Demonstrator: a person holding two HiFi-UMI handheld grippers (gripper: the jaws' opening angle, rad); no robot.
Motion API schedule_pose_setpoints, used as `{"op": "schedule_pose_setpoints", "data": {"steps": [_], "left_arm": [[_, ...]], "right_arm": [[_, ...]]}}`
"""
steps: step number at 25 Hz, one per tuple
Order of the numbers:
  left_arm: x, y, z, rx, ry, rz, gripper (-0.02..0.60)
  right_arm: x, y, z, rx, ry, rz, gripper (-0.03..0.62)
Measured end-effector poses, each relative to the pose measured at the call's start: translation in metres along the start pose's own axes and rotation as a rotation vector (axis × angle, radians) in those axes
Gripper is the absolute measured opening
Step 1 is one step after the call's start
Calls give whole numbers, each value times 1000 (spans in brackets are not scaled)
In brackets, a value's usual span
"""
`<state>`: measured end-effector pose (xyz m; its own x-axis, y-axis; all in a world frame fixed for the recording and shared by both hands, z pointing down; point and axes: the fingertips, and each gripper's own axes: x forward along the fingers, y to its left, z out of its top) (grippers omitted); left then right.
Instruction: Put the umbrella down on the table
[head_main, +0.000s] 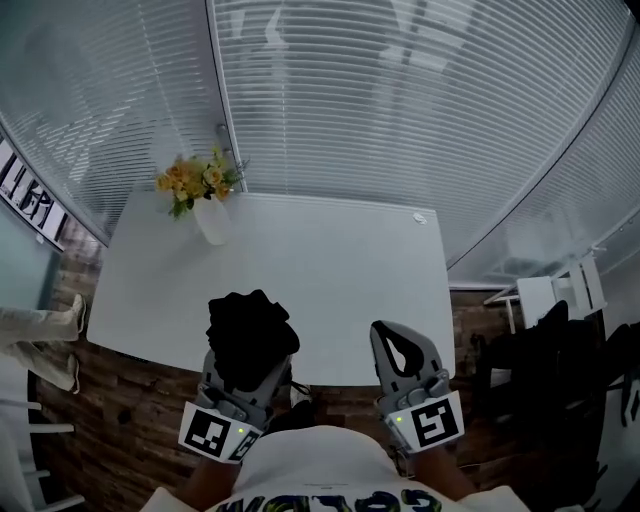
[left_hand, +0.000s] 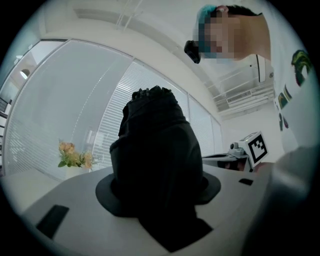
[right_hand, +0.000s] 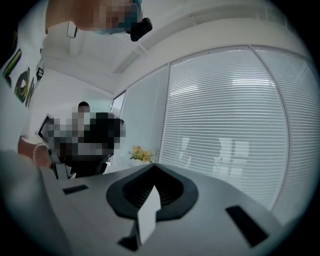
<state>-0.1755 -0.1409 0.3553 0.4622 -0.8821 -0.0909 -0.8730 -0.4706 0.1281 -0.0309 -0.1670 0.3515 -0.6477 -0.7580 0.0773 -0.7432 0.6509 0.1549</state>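
The umbrella (head_main: 250, 335) is a folded bundle of black cloth, and my left gripper (head_main: 248, 362) is shut on it and holds it over the near edge of the white table (head_main: 320, 265). In the left gripper view the umbrella (left_hand: 155, 150) stands up between the jaws and fills the middle; the fingertips are hidden under it. My right gripper (head_main: 386, 332) hovers level beside it over the same edge, its tips together with nothing in them. In the right gripper view the right gripper (right_hand: 152, 172) shows only its own ribbed pads.
A white vase of yellow flowers (head_main: 200, 195) stands at the table's far left corner. Walls of glass and blinds (head_main: 400, 100) close off the far side. Black chairs (head_main: 560, 360) stand at the right, and someone's legs (head_main: 45, 330) show at the left on the wooden floor.
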Motion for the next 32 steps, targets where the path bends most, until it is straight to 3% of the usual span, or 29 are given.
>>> {"op": "schedule_pose_setpoints", "data": {"steps": [5, 13, 32], "left_arm": [[30, 36, 4, -6, -11, -14, 244], [57, 59, 5, -10, -3, -20, 244], [119, 24, -6, 6, -7, -25, 244]], "right_arm": [[44, -15, 2, -7, 6, -15, 9], [72, -35, 3, -3, 13, -42, 9], [63, -106, -9, -4, -10, -51, 9]]}}
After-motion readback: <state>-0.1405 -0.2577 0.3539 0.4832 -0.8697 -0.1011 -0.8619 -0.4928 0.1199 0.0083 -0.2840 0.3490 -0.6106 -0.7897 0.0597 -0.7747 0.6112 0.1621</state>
